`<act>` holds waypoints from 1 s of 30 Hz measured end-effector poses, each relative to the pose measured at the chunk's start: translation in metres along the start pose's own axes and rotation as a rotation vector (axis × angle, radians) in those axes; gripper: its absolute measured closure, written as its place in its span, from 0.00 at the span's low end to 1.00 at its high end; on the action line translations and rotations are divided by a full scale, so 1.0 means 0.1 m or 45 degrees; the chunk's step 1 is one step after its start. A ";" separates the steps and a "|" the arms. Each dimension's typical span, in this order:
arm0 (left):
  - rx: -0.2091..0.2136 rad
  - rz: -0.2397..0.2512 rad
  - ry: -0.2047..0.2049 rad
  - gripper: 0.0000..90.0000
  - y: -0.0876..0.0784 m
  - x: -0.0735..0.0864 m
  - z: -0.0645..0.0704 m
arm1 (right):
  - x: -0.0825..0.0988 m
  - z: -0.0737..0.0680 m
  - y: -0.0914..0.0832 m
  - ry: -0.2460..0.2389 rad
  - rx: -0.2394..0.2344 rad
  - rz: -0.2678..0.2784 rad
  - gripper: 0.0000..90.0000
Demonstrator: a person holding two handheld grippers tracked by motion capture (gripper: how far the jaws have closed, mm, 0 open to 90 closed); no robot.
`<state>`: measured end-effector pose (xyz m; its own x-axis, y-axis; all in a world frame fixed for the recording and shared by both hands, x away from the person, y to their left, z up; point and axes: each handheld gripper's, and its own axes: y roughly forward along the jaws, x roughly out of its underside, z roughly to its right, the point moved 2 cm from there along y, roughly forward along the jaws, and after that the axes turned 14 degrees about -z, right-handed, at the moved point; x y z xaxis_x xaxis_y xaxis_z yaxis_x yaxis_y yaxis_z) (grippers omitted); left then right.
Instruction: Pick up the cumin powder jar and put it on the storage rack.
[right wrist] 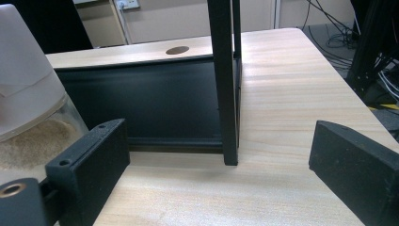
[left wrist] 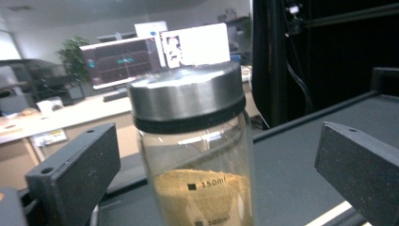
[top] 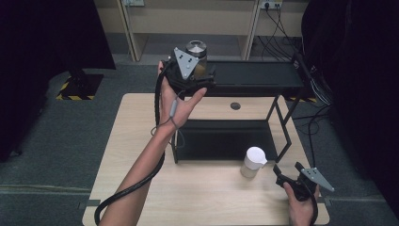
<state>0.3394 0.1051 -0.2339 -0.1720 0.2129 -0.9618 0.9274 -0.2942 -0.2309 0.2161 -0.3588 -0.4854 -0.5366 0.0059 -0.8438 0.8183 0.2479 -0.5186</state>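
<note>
Nearest, the right tongs (top: 284, 177) rest released low over the pale wooden desk (top: 207, 197), just right of the white-lidded jar of sand-coloured powder (top: 253, 162). Farther off, the left tongs (left wrist: 219, 165) stand released around the steel-lidded glass jar of tan powder (left wrist: 195, 155) on the black metal shelf rack's (top: 254, 75) top. Placing looks done; next, back straight off without tipping it. The left gripper view reveals clear gaps beside the glass.
</note>
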 end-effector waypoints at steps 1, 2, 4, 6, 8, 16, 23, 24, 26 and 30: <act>-0.002 0.005 -0.002 0.00 -0.01 0.00 0.00 | 0.00 0.00 0.00 -0.001 0.000 0.000 0.06; -0.004 0.008 -0.005 0.00 -0.02 0.00 0.00 | 0.00 0.00 0.00 -0.002 0.001 0.001 0.06; -0.007 0.016 -0.009 0.00 -0.03 0.01 0.00 | 0.00 -0.01 0.00 -0.004 0.002 0.001 0.06; -0.008 0.018 -0.007 0.00 -0.05 0.02 -0.01 | 0.00 -0.01 0.00 -0.004 0.003 0.001 0.06; -0.004 0.016 -0.004 0.00 -0.06 0.02 -0.02 | 0.00 -0.01 0.00 -0.004 0.003 0.002 0.06; 0.047 0.032 0.000 0.00 -0.13 0.12 -0.09 | 0.00 -0.01 0.00 -0.005 0.005 0.002 0.06; 0.096 0.057 -0.004 0.00 -0.21 0.27 -0.13 | 0.00 -0.01 0.00 -0.007 0.006 0.003 0.06; 0.101 0.059 0.004 0.00 -0.22 0.29 -0.13 | 0.01 -0.01 0.00 -0.006 0.005 0.005 0.06; 0.108 0.067 0.007 0.00 -0.24 0.32 -0.14 | 0.01 -0.01 0.00 -0.006 0.004 0.005 0.06; 0.113 0.085 0.007 0.00 -0.28 0.36 -0.14 | 0.01 -0.01 0.00 -0.009 0.006 0.004 0.06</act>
<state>0.3122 0.1337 -0.2600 -0.1089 0.1949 -0.9748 0.9038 -0.3889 -0.1787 0.2154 -0.3575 -0.4856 -0.5327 0.0000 -0.8463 0.8209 0.2431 -0.5167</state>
